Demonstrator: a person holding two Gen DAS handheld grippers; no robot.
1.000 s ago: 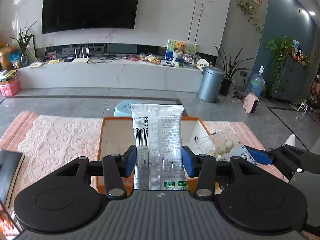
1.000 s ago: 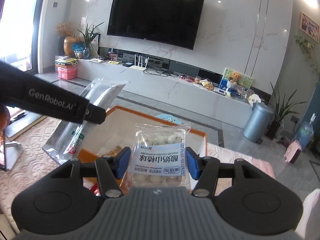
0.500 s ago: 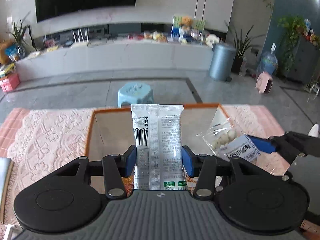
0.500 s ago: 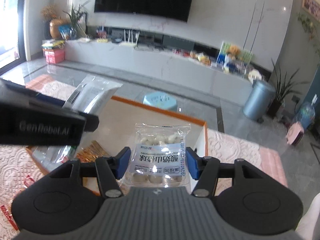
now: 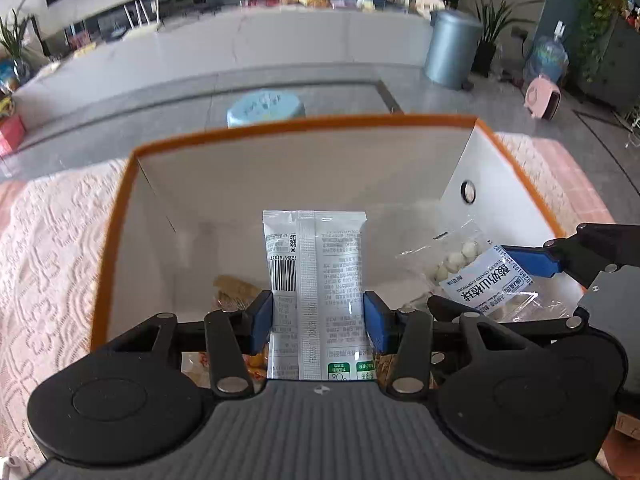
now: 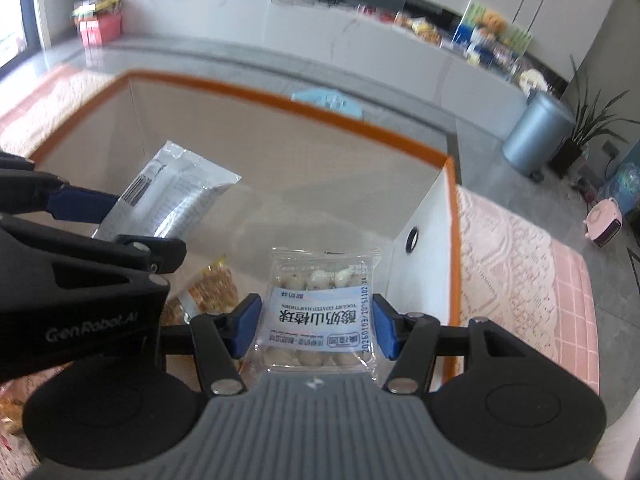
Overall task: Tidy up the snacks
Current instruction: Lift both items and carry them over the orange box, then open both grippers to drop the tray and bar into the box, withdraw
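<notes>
We saw the left gripper [image 5: 318, 316] clamped on a silver packet [image 5: 316, 280] and the right gripper [image 6: 316, 328] on a clear bag [image 6: 322, 312], both mid-frame above the orange-rimmed box [image 5: 304, 126], bare white floor beyond.

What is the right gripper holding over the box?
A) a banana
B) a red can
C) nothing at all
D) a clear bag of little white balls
D: the right gripper is shut on the clear bag of white balls, held above the orange-rimmed box, while the left gripper holds a silver packet.
</notes>
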